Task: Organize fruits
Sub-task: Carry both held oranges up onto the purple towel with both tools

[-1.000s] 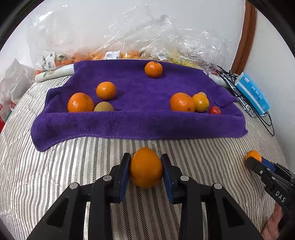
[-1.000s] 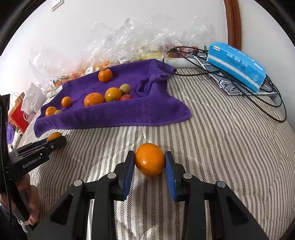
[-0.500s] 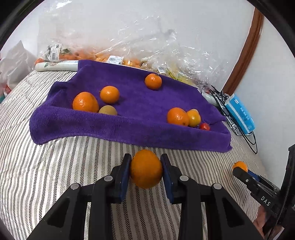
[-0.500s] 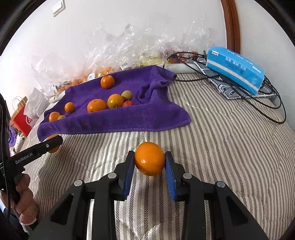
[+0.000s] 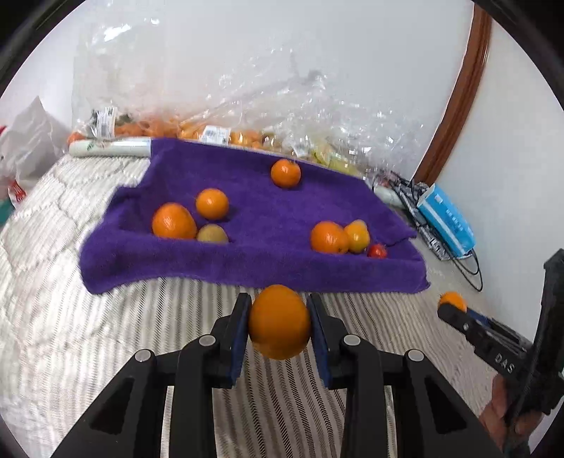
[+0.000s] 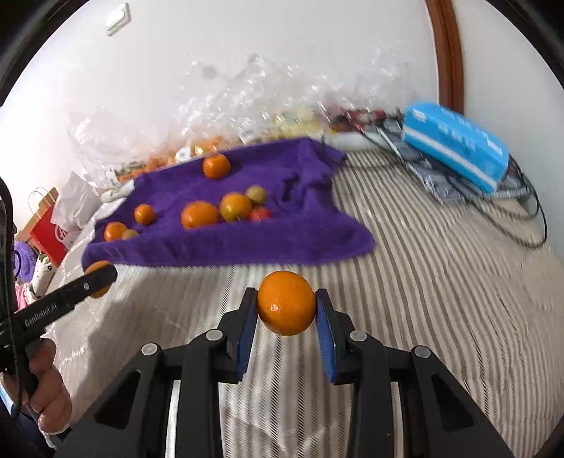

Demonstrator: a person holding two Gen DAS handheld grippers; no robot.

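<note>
Our left tongs (image 5: 279,322) pinch one round orange (image 5: 279,322); our right tongs (image 6: 286,308) pinch another round orange (image 6: 286,308), both above the striped bed (image 6: 440,289).

1. A plain white wall (image 5: 317,53) fills the upper part of both views, evenly lit, with no hard shadows.
2. A curved brown wooden trim (image 5: 454,95) runs down the upper right of the left-wrist view.
3. A white wall switch (image 6: 116,19) sits at the upper left of the right-wrist view.
4. A bed with a striped grey-and-white herringbone cover (image 6: 440,282) spans the lower half of both frames.
</note>
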